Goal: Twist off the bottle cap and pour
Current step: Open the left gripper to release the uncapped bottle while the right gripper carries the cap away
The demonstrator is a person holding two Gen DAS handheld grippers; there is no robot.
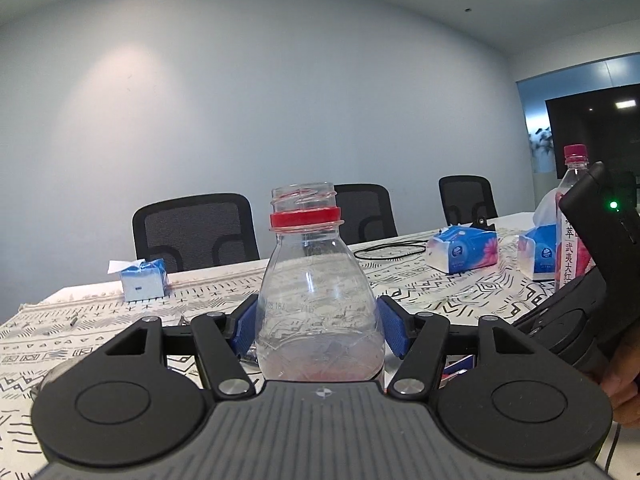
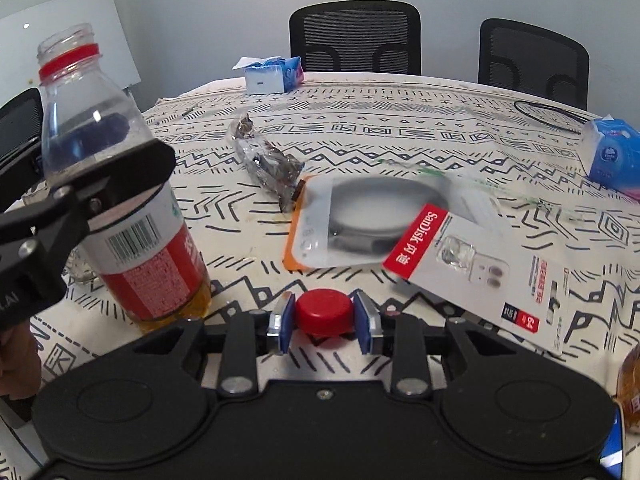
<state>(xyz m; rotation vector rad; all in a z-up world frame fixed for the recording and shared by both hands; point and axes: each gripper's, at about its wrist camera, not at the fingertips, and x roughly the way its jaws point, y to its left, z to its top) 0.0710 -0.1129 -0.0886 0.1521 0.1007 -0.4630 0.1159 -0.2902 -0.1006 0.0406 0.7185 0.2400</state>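
A clear plastic bottle with a red neck ring and no cap stands upright between my left gripper's blue pads; my left gripper is shut on its body. In the right wrist view the same bottle stands at the left with a red and white label and a little amber liquid at the bottom; the left gripper's black finger crosses it. My right gripper is shut on the red cap, low over the tablecloth. A small clear glass is partly hidden behind the bottle.
A patterned tablecloth covers the table. On it lie SanDisk packaging, a crumpled wrapper, tissue packs, a small blue box, a black cable. A second capped bottle stands right. Black chairs line the far edge.
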